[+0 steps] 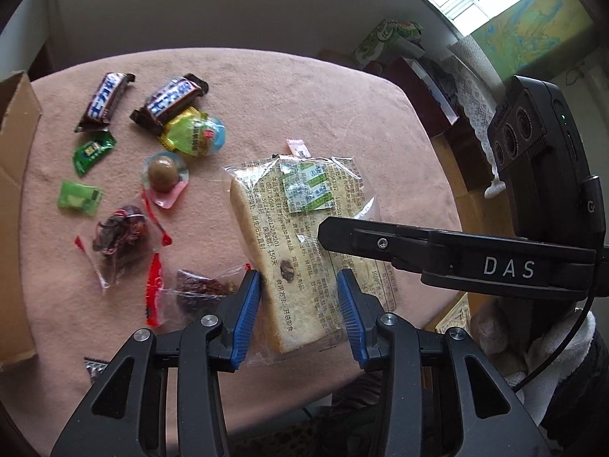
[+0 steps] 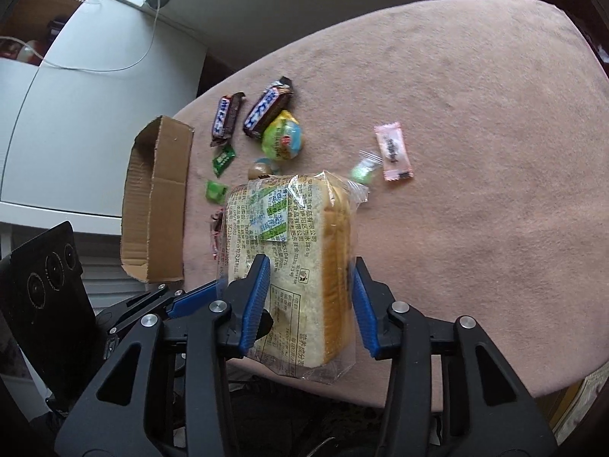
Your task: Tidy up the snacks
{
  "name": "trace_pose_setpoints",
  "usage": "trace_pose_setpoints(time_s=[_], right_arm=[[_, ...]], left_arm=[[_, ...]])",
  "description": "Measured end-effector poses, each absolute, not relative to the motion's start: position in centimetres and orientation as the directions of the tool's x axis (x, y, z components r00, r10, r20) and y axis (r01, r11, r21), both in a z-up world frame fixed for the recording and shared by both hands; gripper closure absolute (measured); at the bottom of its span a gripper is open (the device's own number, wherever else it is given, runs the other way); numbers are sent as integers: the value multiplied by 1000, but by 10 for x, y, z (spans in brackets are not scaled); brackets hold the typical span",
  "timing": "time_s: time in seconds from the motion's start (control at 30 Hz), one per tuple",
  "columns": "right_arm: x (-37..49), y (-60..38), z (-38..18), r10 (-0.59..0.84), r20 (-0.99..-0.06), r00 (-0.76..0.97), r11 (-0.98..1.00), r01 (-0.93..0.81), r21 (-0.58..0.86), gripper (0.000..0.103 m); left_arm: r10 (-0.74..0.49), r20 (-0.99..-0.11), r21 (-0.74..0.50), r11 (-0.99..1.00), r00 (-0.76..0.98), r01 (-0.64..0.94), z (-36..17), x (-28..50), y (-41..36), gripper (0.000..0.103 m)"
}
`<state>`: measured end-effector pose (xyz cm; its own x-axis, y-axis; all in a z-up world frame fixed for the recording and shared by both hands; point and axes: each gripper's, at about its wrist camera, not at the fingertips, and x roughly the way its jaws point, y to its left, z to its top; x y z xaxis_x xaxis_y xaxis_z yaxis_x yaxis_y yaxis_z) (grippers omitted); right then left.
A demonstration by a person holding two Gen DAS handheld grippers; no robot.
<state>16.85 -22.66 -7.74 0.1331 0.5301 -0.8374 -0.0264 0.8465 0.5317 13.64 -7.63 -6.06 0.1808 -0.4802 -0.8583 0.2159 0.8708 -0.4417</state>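
Observation:
A clear bag of sliced bread [image 1: 289,228] [image 2: 304,221] hangs tilted above the pink cloth. My left gripper [image 1: 299,304] has its blue pads pressed on both sides of the bag's near end. My right gripper [image 2: 310,304] also grips the bread bag between its pads. One black finger [image 1: 380,243] of the right gripper crosses over the bag from the right. In the right wrist view a blue finger [image 2: 194,297] of the left gripper reaches the bag from the left. Loose snacks lie to the left of the bread.
On the pink cloth table [image 1: 304,95] lie two chocolate bars [image 1: 104,101], a green jelly cup [image 1: 194,135], a chocolate ball cup [image 1: 163,173], green candies [image 1: 93,150] and dark dried-fruit packs [image 1: 121,240]. A pink candy [image 2: 392,151] lies right. An open cardboard box [image 2: 156,198] stands at the left edge.

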Motion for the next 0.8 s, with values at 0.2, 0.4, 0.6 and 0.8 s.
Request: trace_pose_setpoints(time_s=[0.2, 0.4, 0.6, 0.8], right_arm=[[178, -165, -46, 546, -829, 119, 834, -166, 526, 59], [185, -86, -36, 565, -823, 56, 793, -311, 524, 58], [189, -10, -30, 577, -817, -2, 737, -430, 522, 59], [195, 43, -31, 574, -817, -57, 692, -500, 521, 58]], left_arm=[[-451, -846, -432, 893, 285, 128, -32, 124, -22, 63], [-392, -849, -422, 906, 354, -11, -24, 117, 40, 63], [-317, -852, -405, 904, 417, -141, -23, 107, 98, 63], [-252, -858, -386, 891, 448, -239, -27, 99, 146, 63]])
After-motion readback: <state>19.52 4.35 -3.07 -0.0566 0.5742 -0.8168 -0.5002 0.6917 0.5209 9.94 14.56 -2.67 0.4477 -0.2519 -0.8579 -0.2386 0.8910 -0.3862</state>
